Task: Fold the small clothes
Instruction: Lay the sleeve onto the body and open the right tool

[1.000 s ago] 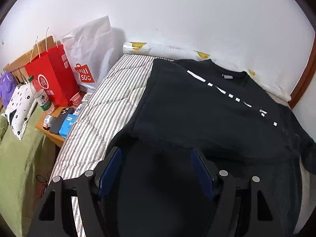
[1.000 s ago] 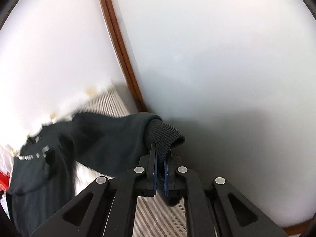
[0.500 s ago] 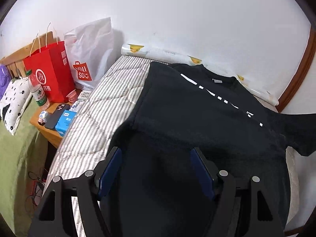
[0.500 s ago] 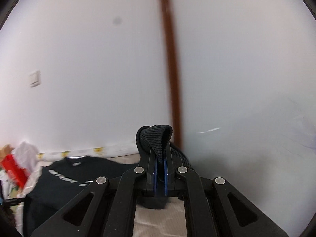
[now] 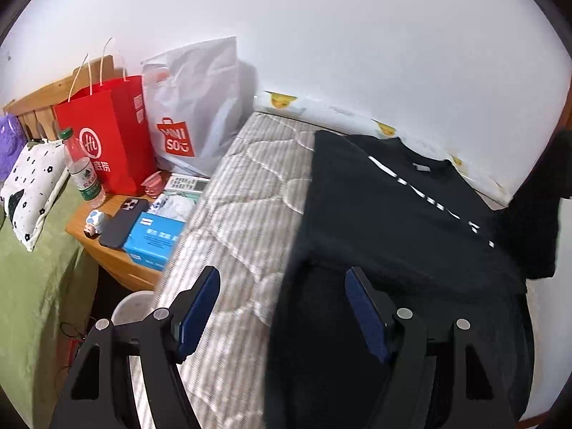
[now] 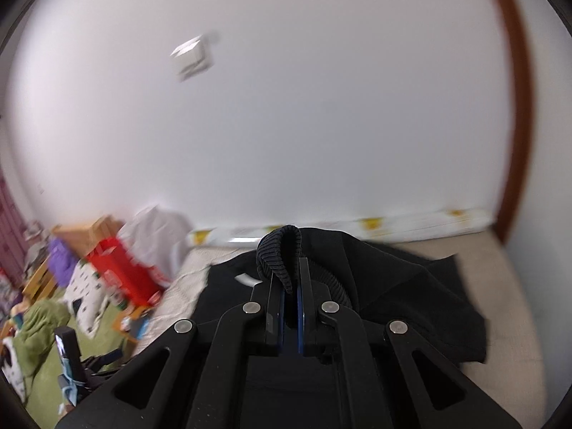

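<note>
While tool-pinched [image 6: 289, 282], ribbed knit cuff [image 6: 280, 254]

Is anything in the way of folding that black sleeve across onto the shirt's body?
Nothing visible. The right gripper is shut on the sleeve cuff, lifted above the black sweatshirt, whose flat front lies bare. The open left gripper hovers at its hem.

Sweatshirt [image 5: 386, 221] spread on the mattress [image 5: 250, 214], collar toward the wall. Left of the mattress, bedside table [image 5: 114, 257] carrying phone [image 5: 123, 221], tissue box [image 5: 153, 237], bottle [image 5: 82, 168]; two bags [image 5: 107, 132] behind them. Sleeve cuff [image 6: 280, 257] raised between right gripper [image 6: 289, 282].
</note>
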The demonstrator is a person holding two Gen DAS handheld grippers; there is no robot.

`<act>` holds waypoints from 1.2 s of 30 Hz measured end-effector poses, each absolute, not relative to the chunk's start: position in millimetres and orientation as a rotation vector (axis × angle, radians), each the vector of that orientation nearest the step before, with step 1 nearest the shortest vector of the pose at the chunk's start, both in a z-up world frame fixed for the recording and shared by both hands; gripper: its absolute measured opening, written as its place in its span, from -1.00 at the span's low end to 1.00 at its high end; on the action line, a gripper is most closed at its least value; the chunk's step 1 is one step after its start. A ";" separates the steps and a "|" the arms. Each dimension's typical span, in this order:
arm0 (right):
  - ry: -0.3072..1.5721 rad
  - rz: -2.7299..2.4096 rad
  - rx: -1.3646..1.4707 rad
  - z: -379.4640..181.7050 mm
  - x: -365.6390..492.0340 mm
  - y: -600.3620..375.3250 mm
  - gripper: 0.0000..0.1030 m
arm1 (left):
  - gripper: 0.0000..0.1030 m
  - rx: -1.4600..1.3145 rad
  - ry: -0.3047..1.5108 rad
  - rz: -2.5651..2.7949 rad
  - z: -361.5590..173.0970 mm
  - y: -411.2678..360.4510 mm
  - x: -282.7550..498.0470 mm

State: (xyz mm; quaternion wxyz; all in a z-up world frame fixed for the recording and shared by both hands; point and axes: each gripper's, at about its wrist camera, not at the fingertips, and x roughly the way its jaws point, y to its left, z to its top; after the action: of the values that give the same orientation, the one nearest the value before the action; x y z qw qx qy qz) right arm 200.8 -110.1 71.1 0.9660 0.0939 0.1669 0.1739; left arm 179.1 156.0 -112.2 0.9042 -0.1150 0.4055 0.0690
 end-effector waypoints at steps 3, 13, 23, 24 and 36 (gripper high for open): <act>0.359 0.388 0.139 60.0 225.3 -56.6 -0.90 | 0.37 -0.252 0.840 0.151 -118.8 171.7 183.8; 0.510 0.486 0.096 -17.4 312.0 49.3 -0.87 | 0.37 -0.253 0.828 0.117 -137.8 179.3 193.2; 0.484 0.557 0.084 -50.7 318.2 12.8 0.26 | 0.37 -0.231 0.837 0.043 -135.1 140.2 227.2; 0.478 0.539 0.063 -50.8 314.3 2.9 0.26 | 0.37 -0.231 0.839 0.028 -136.1 132.9 232.3; 0.500 0.135 -0.027 -107.6 268.1 -183.2 0.26 | 0.37 -0.337 0.900 -0.131 -156.3 77.7 295.9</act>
State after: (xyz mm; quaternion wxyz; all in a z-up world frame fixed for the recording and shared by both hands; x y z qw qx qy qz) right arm 268.1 -183.2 -107.6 0.9666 -0.0135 0.2473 0.0667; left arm 295.9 77.7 -156.3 0.8846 -0.1622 0.4326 -0.0628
